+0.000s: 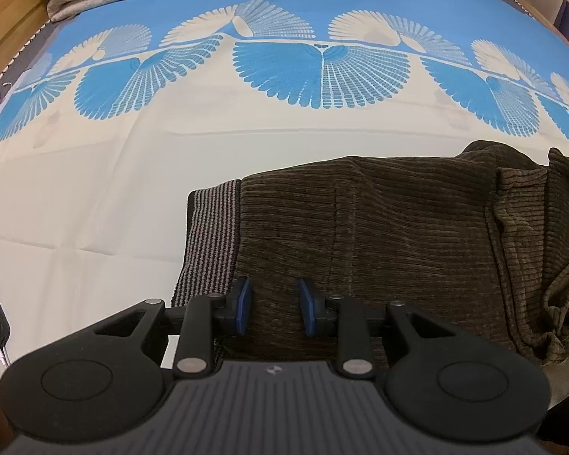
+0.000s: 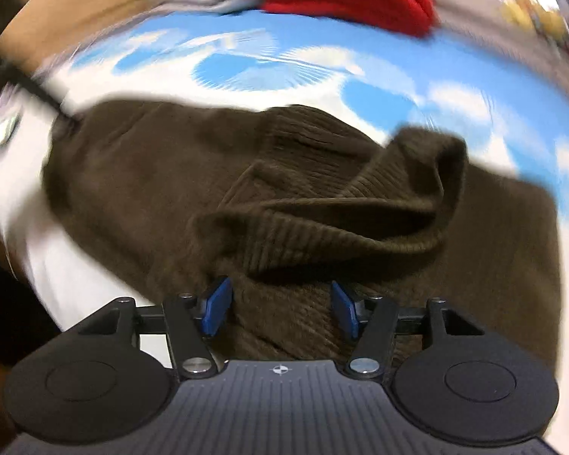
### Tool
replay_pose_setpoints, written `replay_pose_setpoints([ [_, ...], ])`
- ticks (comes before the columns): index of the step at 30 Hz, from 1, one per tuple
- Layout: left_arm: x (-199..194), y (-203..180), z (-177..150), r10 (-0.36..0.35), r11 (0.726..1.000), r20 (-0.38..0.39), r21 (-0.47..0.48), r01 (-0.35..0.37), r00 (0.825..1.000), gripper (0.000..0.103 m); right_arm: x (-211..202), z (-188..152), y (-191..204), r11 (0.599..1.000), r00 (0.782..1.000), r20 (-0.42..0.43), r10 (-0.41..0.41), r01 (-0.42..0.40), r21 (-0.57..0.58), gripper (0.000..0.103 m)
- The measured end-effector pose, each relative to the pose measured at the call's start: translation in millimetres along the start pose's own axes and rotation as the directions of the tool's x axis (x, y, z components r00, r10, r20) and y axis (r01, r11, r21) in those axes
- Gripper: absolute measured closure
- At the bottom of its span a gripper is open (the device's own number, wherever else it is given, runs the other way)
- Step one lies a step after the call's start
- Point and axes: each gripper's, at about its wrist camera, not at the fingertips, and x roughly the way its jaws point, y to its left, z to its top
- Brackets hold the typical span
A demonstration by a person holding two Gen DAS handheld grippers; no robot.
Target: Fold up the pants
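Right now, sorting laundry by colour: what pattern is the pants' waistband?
The waistband has fine dark-and-grey stripes; left wrist view shows it best.

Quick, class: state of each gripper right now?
Left gripper: open, over the pants, gripping nothing.
Right gripper: open, over the pants, gripping nothing.

Both hand-held grippers open, pointing forward and down.

The left hand-held gripper (image 1: 275, 305) has its blue pads (image 1: 243, 305) moderately apart; the right hand-held gripper (image 2: 280, 309) spreads its blue pads (image 2: 216, 305) wider, its view smeared by blur.
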Motion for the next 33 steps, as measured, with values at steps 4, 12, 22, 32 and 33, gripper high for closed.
replay_pose_setpoints([
  [4,0,-2,-1,0.002,1.0,-0.002,-0.003,-0.002,1.0,0.071,26,18,-23,0.977,0.999,-0.051,0.004,0.007,0.215,0.042],
  [12,2,6,-1,0.01,1.0,-0.005,-0.007,-0.01,1.0,0.07,7,27,48,0.957,0.964,0.175,0.198,-0.152,-0.246,0.048],
  [22,1,0,1,0.002,1.0,0.003,0.002,-0.002,1.0,0.07,28,12,54,0.951,0.993,0.004,0.12,-0.113,-0.288,0.042],
  [32,3,-1,0,0.012,1.0,0.0,0.02,-0.012,1.0,0.07,47,0,89,0.898,0.999,-0.029,0.029,-0.039,-0.439,0.058],
  [33,2,-1,1,0.013,1.0,0.002,0.019,-0.013,1.0,0.07,44,2,88,0.904,0.999,-0.026,0.04,-0.047,-0.425,0.068],
])
